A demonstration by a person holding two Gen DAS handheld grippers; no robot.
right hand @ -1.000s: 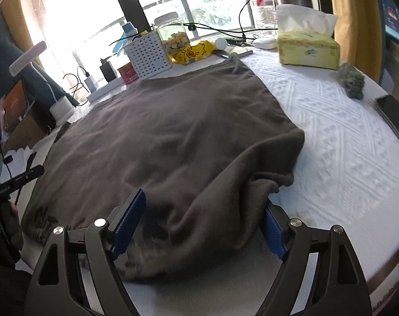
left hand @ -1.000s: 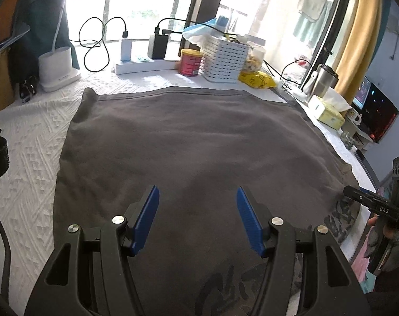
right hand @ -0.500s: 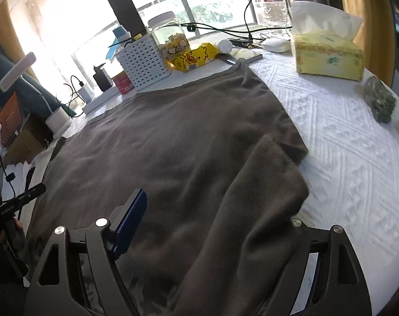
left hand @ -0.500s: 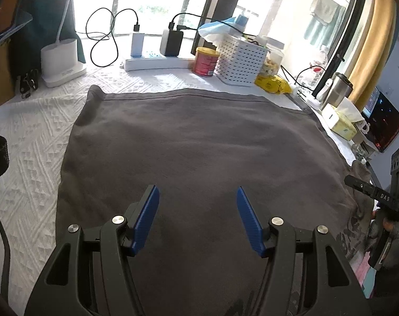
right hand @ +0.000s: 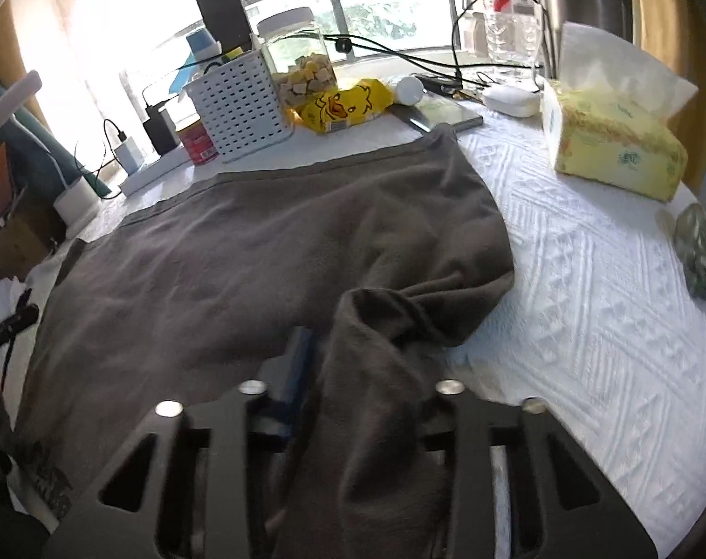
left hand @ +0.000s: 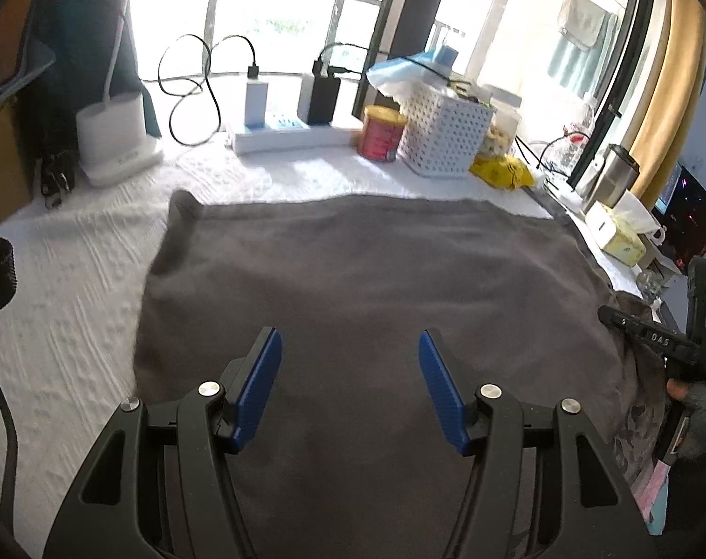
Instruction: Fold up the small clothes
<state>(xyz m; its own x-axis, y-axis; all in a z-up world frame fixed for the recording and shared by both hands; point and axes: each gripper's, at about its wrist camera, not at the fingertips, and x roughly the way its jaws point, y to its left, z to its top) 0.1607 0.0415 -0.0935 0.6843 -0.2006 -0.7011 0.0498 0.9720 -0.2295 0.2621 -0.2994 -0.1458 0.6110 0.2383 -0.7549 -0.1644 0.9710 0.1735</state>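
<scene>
A dark grey garment (left hand: 353, 289) lies spread flat on the white textured tablecloth (left hand: 64, 298). My left gripper (left hand: 350, 386) is open and empty, its blue pads hovering above the garment's near part. In the right wrist view the same garment (right hand: 259, 261) fills the middle, and my right gripper (right hand: 348, 372) is shut on its near right corner, which bunches up and drapes over the jaws, hiding the right pad. The right gripper also shows at the right edge of the left wrist view (left hand: 655, 340).
Along the far edge stand a white perforated basket (left hand: 446, 135), a red can (left hand: 380, 132), a power strip with chargers (left hand: 283, 135) and a white lamp base (left hand: 113, 139). A yellow tissue box (right hand: 613, 144) and a jar (right hand: 301, 65) stand at the right.
My right gripper has closed on the garment's near right corner and lifted it, bunching the cloth. My left gripper, still open, has risen slightly over the garment.
</scene>
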